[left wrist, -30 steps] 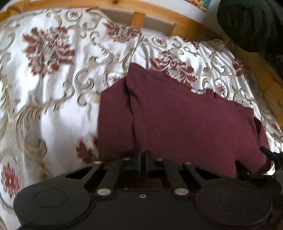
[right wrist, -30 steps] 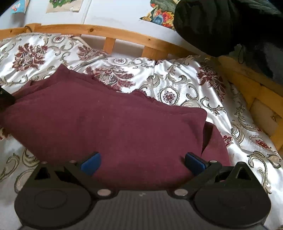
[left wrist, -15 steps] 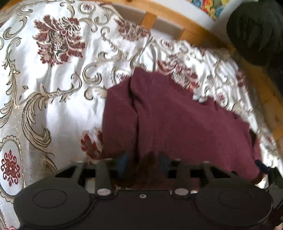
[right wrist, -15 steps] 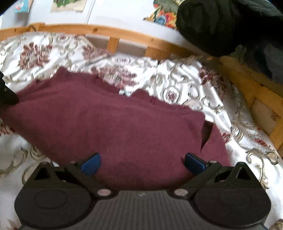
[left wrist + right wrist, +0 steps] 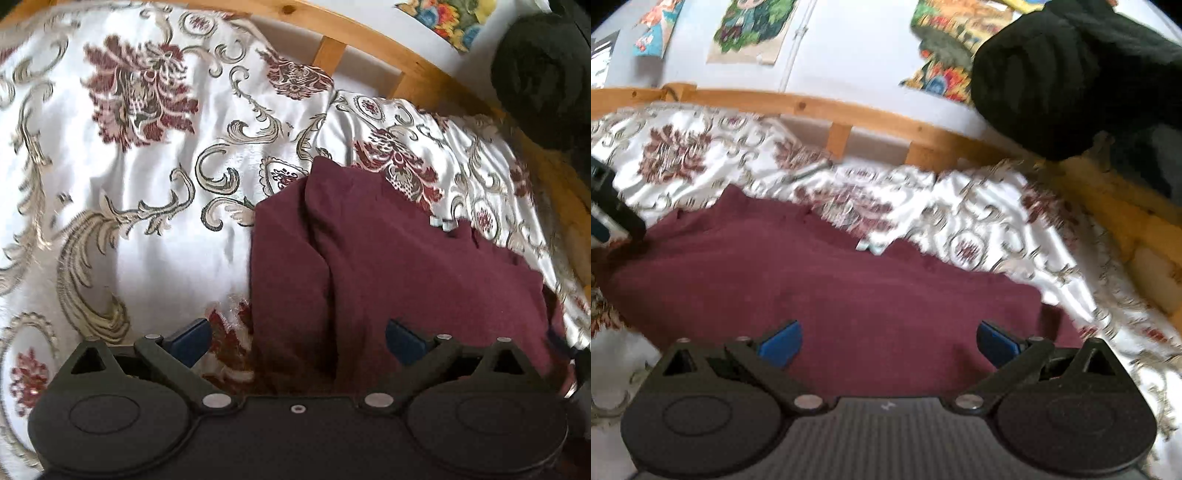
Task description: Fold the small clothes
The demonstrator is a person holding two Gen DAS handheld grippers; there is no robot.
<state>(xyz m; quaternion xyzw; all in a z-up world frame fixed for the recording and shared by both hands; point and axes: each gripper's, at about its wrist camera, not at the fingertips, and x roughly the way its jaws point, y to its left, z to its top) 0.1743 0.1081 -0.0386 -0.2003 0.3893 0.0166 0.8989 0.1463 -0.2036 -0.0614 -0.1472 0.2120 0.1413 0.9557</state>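
Observation:
A maroon garment (image 5: 399,266) lies folded on the patterned bedspread (image 5: 147,206), with a lengthwise crease near its left edge. My left gripper (image 5: 297,341) hovers over the garment's near left corner, its jaws opening wide; the cloth lies under and between the blue pads (image 5: 190,341) but they do not press on it. In the right wrist view the same maroon garment (image 5: 831,288) spreads across the middle. My right gripper (image 5: 888,341) stands open above its near edge, gripping nothing. The left gripper's black body (image 5: 611,206) shows at that view's left edge.
A wooden bed rail (image 5: 820,107) runs along the far side and bends round at the right (image 5: 1123,206). A black bundle of cloth (image 5: 1071,77) hangs at upper right. Posters (image 5: 753,29) hang on the white wall. Bedspread stretches bare to the left (image 5: 74,110).
My left gripper went from shut on the garment's near edge to wide open, letting the cloth go, and drew back slightly. The right gripper stayed open; its view tipped up a little.

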